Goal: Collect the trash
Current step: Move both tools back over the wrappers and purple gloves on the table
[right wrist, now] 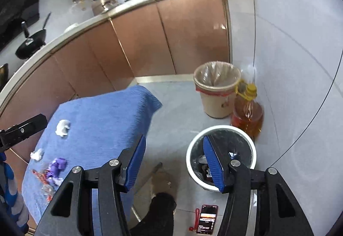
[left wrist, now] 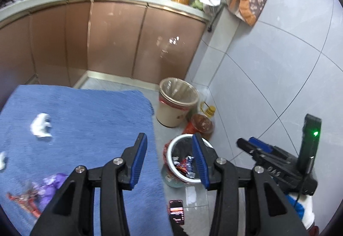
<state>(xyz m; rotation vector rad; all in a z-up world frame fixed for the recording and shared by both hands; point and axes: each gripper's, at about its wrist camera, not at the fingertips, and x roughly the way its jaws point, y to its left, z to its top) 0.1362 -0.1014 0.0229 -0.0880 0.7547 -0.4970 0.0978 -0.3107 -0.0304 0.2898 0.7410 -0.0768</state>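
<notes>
We find both grippers, left (left wrist: pixel 170 159) and right (right wrist: pixel 173 162), wide open and empty. Crumpled tissue (left wrist: pixel 40 125) and wrappers (left wrist: pixel 46 187) lie on the blue-clothed surface (left wrist: pixel 96 118): light, soft, crushable; pinch each at its raised fold.

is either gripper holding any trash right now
No. The left hand-held gripper and the right hand-held gripper are both open, with nothing between their fingers.
</notes>
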